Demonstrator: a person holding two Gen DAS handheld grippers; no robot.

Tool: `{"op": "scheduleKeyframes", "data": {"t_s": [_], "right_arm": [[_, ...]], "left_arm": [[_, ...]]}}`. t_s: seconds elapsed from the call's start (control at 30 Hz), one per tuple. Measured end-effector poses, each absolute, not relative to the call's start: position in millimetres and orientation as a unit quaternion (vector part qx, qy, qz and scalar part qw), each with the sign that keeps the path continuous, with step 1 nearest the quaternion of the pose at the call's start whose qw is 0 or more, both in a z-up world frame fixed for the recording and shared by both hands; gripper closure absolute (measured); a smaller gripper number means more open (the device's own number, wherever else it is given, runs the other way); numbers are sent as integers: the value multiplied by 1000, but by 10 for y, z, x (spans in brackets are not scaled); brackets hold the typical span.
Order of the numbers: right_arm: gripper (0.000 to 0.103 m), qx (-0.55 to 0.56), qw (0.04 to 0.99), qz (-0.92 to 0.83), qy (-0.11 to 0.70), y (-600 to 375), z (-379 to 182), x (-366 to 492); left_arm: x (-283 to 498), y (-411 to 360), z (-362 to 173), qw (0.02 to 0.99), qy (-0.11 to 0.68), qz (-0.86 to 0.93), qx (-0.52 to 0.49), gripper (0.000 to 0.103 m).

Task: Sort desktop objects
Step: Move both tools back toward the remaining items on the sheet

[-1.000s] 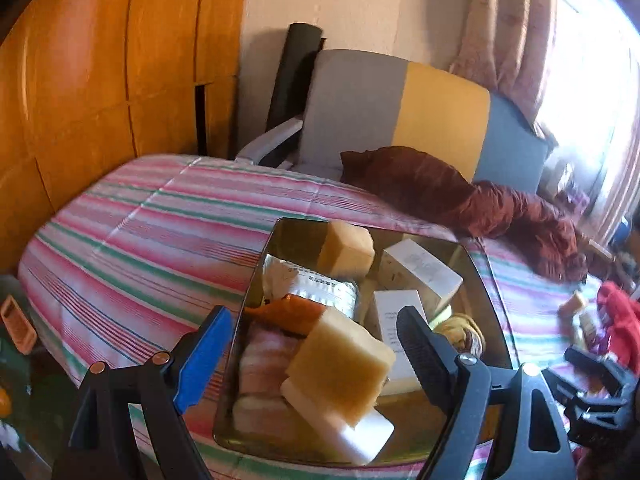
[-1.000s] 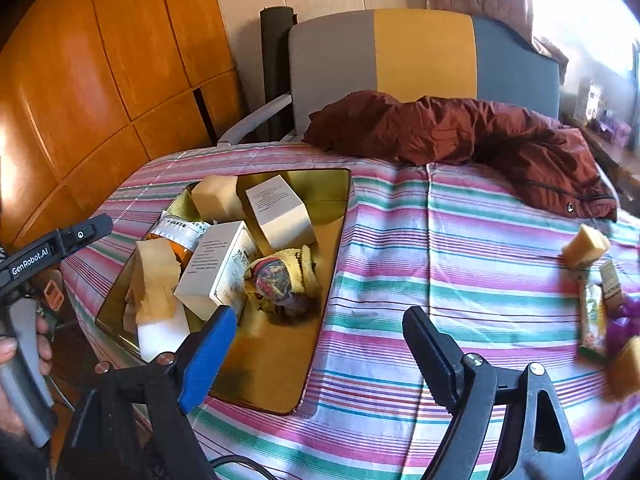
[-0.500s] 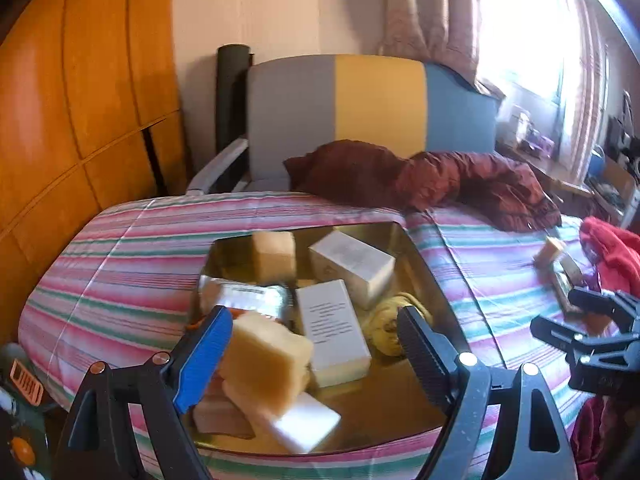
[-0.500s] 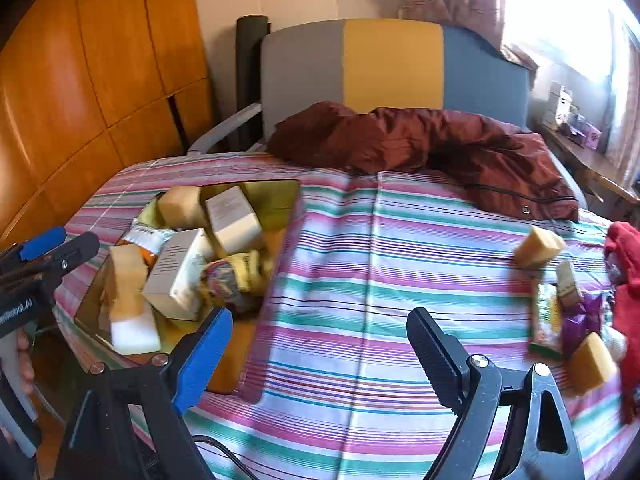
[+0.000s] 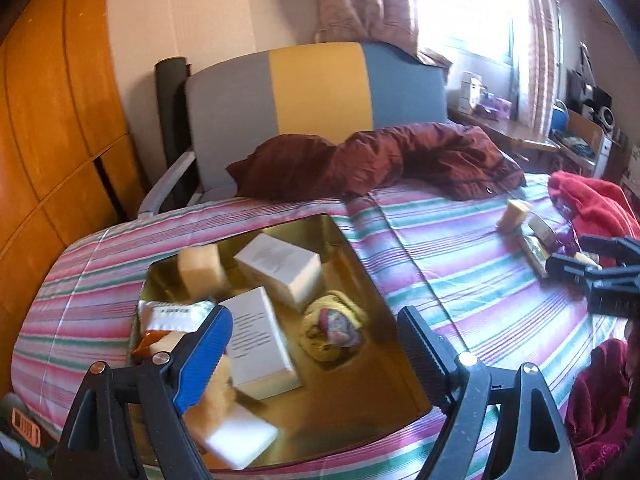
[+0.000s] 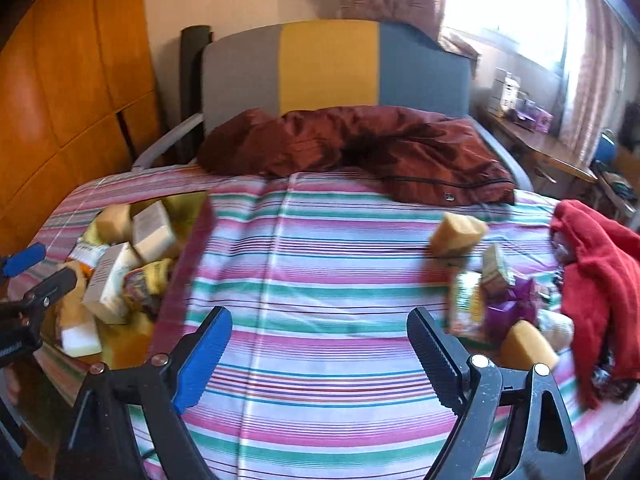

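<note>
Both your grippers are empty, jaws spread wide. Your left gripper (image 5: 314, 344) hangs over the gold tray (image 5: 372, 376), which holds boxes and sponges. Your right gripper (image 6: 320, 340) looks at the loose pile (image 6: 492, 292) at 3 o'clock. I think you're between picks. Next, reach right and grab one sponge (image 6: 458, 234).

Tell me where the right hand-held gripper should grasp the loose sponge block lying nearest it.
Probably across the short flat sides of the yellow sponge block, coming from above. It lies low on the striped tablecloth, with packets crowding its far side, and the open right hand-held gripper looks wide enough.
</note>
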State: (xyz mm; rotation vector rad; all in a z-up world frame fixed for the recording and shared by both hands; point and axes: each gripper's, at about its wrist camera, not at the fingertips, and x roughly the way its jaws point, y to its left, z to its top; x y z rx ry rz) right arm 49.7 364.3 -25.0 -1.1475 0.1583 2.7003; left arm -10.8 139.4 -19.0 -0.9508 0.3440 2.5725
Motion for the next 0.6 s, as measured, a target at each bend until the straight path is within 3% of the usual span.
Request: {"op": "scheduleKeyframes", "data": {"t_s": [0.6], "right_arm": [[13,-380,202,894,122,4668,-251,821]], "left_arm": [[-102,1948,-311,245,159,890,-350,18]]}}
